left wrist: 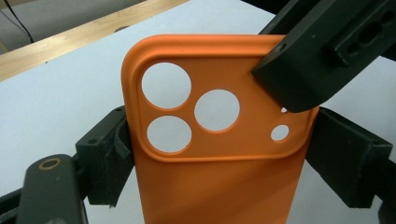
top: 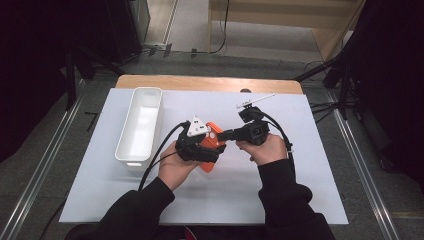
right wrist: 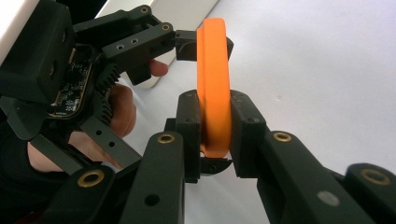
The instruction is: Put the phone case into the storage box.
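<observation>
Closest in, two dark sleeves and bare hands, left hand (top: pixel 175 167) and right hand (top: pixel 267 150), drawn together over the middle of the white tabletop (top: pixel 300 190). Elbows apart, wrists angled inward, so both tools meet on one thing.

Left tool (left wrist: pixel 219 154) set level across the orange phone case (left wrist: pixel 224 186), jaws straddling its width just below the camera cut-outs. Pads seem to meet both long edges, a grip by the sides that leaves the flat back free. Grey three-cornered plate (top: pixel 196 127) turned up toward the high camera.

Right tool (right wrist: pixel 215 126) reaching in from the opposite side, jaws clamped flat against front and back of the case near one corner. Pinches the thin wall firmly, probably to steady it while the other grip settles, or to take it over.

Case itself lifted clear of the tabletop, held edge-on between the two tools, apparently with no phone inside, since pale surface shows through the round holes.

Farther left, white bin (top: pixel 148 89), long and open-topped, well apart from the hands; likely a place for the case. Beyond, wooden far edge (top: pixel 210 82) of the tabletop.
</observation>
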`<action>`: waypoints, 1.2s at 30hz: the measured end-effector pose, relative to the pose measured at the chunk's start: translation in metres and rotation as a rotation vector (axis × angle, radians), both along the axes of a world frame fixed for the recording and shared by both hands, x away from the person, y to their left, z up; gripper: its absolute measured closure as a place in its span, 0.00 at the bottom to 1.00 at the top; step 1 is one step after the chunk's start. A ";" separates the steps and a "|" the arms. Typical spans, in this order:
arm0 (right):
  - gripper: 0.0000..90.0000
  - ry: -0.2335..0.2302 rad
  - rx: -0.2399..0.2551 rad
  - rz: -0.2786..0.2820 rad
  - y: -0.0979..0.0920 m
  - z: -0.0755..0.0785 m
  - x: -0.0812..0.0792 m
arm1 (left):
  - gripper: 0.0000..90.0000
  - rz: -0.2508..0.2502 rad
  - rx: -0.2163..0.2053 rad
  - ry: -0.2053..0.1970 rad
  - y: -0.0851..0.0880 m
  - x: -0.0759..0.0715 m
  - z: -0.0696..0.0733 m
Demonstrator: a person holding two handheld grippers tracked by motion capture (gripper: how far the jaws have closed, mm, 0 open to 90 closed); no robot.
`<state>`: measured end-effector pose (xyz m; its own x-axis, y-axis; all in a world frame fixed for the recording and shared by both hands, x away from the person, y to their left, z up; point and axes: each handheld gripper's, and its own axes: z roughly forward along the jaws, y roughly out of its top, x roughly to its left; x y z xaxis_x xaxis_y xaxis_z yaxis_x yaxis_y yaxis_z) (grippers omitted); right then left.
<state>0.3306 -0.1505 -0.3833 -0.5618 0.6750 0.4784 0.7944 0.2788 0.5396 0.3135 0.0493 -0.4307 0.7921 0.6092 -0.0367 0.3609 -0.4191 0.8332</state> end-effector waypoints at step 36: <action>0.64 -0.035 0.023 -0.012 -0.007 0.016 -0.007 | 0.18 -0.022 0.015 0.033 0.003 0.003 0.006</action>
